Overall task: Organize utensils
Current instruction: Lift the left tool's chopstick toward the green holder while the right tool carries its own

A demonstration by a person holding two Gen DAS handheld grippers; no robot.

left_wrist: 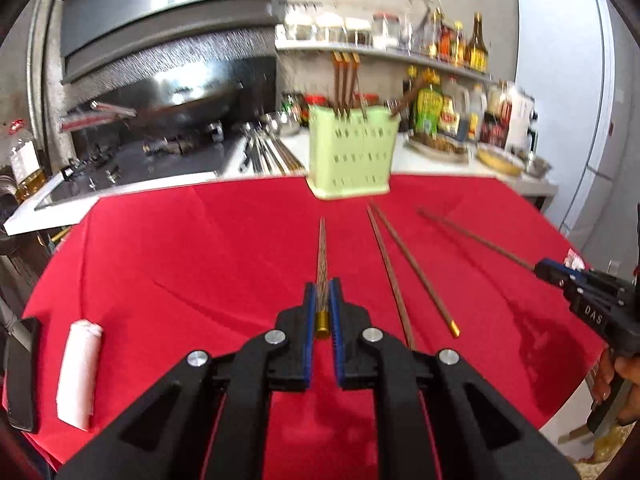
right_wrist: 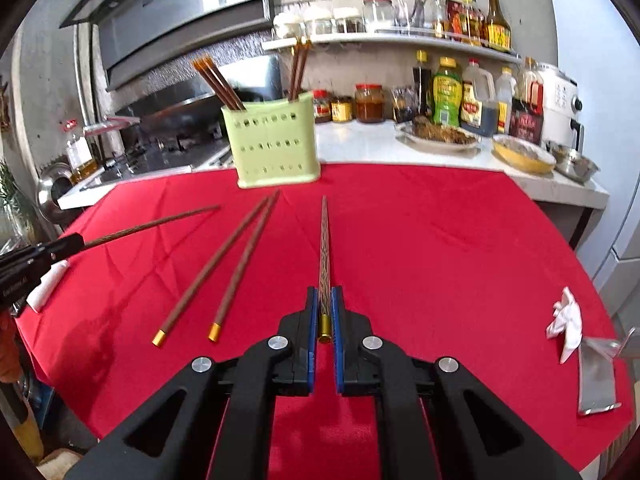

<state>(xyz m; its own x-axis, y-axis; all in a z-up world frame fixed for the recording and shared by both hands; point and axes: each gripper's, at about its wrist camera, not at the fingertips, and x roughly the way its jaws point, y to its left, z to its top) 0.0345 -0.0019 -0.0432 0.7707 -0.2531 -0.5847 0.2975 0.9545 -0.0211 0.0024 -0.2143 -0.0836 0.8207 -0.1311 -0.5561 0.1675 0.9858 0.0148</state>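
Left wrist view: the left gripper [left_wrist: 323, 308] has its fingers closed on a chopstick [left_wrist: 321, 256] by its gold-capped end, tip toward the green holder [left_wrist: 352, 156] at 12 o'clock, probably to drop it in. The right gripper [right_wrist: 325, 312] pinches another chopstick [right_wrist: 323, 248] likewise. Only the right wrist view shows both gold caps of the loose pair [right_wrist: 224, 268] lying at 10 o'clock on the red-clothed desk [right_wrist: 440, 260].

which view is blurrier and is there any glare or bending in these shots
Left wrist view: the green holder and shelf jars smear with motion blur. Right wrist view: sharper, though the holder is still soft. Both: fisheye bows the red cloth edge, and glare streaks the range hood.
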